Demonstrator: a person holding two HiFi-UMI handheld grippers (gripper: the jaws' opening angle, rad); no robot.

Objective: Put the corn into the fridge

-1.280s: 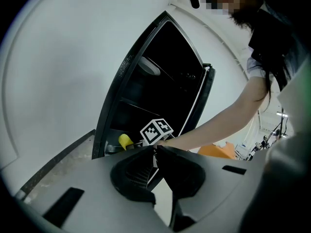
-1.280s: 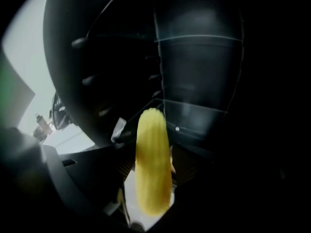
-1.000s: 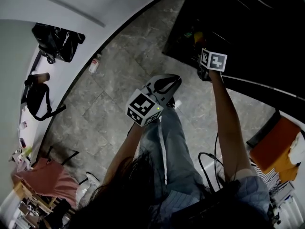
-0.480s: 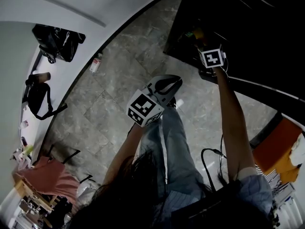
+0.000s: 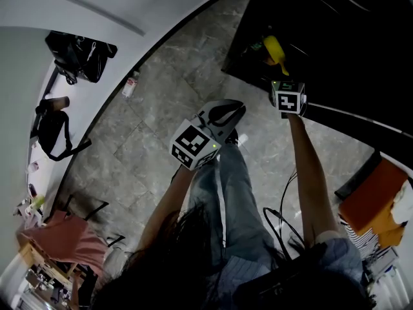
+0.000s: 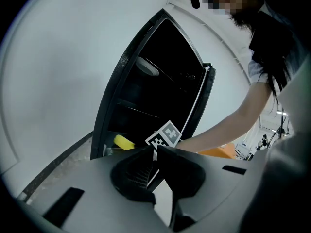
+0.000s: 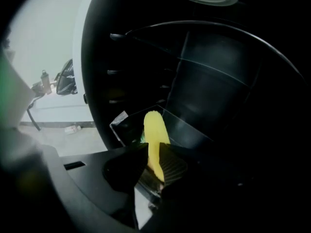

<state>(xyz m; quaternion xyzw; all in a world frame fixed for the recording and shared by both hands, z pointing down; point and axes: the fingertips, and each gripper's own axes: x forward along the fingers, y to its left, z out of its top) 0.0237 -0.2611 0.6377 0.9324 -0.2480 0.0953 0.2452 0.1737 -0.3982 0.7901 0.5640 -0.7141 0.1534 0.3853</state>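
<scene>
Corn now uncovered, fridge interior murky

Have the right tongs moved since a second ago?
Yes: the right tongs pulled back out of the black fridge, jaws just closing empty, yellow corn cob left inside.

1. Corn: a single yellow cob. It lies on its side in the clear-walled tray at the bottom of the fridge, with one end towards the fridge's open front.
2. Fridge: a dark cabinet with its door swung open. The interior is unlit, and shelves cross it above the corn.
</scene>
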